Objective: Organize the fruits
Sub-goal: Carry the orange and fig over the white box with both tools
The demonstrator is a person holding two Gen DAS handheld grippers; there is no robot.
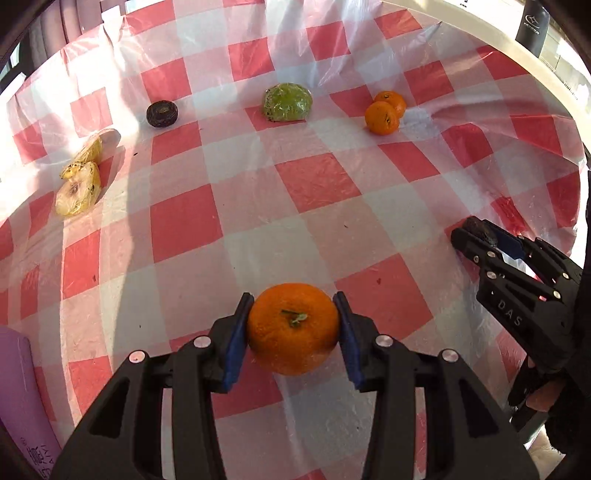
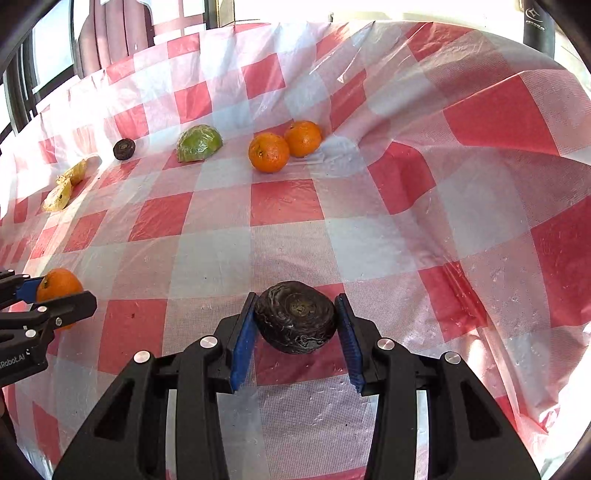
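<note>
My left gripper [image 1: 293,328] is shut on an orange tangerine [image 1: 293,328], its blue pads pressed on both sides; the same tangerine [image 2: 59,286] shows at the left edge of the right wrist view. My right gripper [image 2: 295,325] is shut on a dark, wrinkled round fruit [image 2: 295,317], also seen at the right in the left wrist view as a dark lump [image 1: 480,229]. Two more tangerines [image 2: 284,146] sit together far back. A wrapped green fruit half [image 2: 199,143], a second dark fruit [image 2: 123,148] and wrapped yellow fruit pieces [image 2: 64,188] lie in a row to their left.
A red-and-white checked plastic cloth [image 2: 284,203] covers the table and bunches into folds at the right [image 2: 480,184]. A purple object [image 1: 22,398] stands at the near left edge. A dark bottle [image 1: 532,26] stands beyond the table's far right rim.
</note>
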